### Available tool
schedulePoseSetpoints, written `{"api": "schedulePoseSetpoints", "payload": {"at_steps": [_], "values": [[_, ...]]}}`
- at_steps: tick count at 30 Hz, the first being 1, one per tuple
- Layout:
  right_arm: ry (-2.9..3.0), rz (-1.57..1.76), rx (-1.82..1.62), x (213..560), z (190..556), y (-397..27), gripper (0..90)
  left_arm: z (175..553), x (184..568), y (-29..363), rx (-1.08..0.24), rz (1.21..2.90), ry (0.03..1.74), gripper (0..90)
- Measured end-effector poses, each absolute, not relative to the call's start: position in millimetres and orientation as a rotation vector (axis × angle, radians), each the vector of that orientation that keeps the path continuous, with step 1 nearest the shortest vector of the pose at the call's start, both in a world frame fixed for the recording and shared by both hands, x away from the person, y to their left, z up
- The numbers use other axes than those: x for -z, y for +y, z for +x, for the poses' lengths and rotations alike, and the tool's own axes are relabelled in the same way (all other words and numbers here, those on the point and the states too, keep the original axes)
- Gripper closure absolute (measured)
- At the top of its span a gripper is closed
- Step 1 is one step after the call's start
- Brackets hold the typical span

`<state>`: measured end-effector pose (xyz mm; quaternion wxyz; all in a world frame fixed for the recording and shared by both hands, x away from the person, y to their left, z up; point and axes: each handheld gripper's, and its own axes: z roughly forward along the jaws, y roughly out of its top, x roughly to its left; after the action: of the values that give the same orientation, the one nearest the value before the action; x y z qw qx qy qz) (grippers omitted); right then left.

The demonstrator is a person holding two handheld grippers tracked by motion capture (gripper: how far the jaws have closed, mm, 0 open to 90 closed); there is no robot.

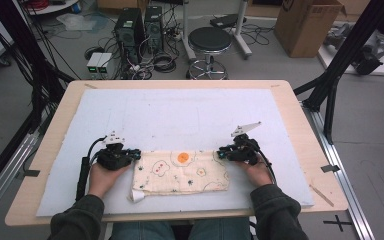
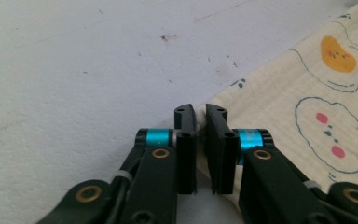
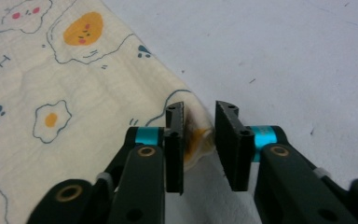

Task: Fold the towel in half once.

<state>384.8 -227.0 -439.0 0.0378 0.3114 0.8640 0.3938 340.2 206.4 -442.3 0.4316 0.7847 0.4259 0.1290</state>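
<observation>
A cream cloth (image 1: pixel 180 172) printed with fried eggs and small animals lies folded into a strip on the white mat, near the front edge. My left gripper (image 1: pixel 136 155) is at its far left corner and my right gripper (image 1: pixel 221 152) at its far right corner. In the left gripper view the jaws (image 2: pixel 200 112) stand a narrow slit apart, with the cloth's (image 2: pixel 298 107) edge at that slit. In the right gripper view the jaws (image 3: pixel 200 109) stand wider apart. The cloth's (image 3: pixel 74 93) corner lies loose between them, against the left pad and off the right one.
The white mat (image 1: pixel 180 115) covers most of the wooden table (image 1: pixel 50 150). A white flap (image 1: pixel 137 196) sticks out at the cloth's near left corner. Beyond the table stand a black stool (image 1: pixel 209 42), computer towers (image 1: pixel 130 30) and a cardboard box (image 1: pixel 307 25).
</observation>
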Motion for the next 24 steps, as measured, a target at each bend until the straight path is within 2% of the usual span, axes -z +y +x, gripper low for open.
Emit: {"api": "schedulePoseSetpoints", "payload": {"at_steps": [8,20,24], "values": [[2.593,0.948,-1.291,430.4,380.7,-229.4,58.5,335.3,430.8,208.0,-0.293,1.915,1.011,64.7],[2.526,0.979,-1.36,421.7,376.1,-236.1,41.4,331.3,416.7,214.1,-0.255,1.865,0.931,53.1],[2.522,0.979,-1.372,420.0,374.5,-237.2,39.6,331.0,416.7,215.4,-0.265,1.879,0.929,49.9]]}}
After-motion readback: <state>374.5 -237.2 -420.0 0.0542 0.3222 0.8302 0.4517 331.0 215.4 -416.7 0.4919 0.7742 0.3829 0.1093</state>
